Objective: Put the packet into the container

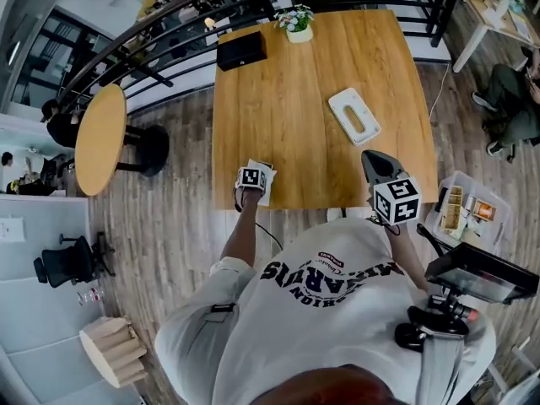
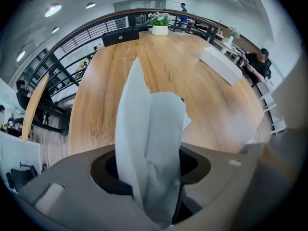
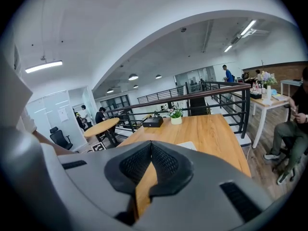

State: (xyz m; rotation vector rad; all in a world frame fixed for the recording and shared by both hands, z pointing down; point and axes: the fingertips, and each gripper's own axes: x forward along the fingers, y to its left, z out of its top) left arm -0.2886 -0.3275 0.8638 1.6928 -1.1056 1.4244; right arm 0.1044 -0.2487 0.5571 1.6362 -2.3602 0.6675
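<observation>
Item: packet (image 2: 149,124), white, thin, creased. Location: clamped in left claw (image 2: 151,170), over the near edge of the counter (image 1: 287,99).
Right claw (image 3: 151,150): jaws together, empty.
Container (image 1: 354,115): white, slotted top, flat on the counter, well apart from the packet.
Risks, as judged: the limp packet may buckle or catch on the slot rim if it arrives crosswise. A grip on one end alone may let it slip.
Orientation: long axis in line with the claw, free end leading toward the counter.

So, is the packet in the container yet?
Out. The left gripper fingers pinch the packet; the container lies apart, farther across the table.
</observation>
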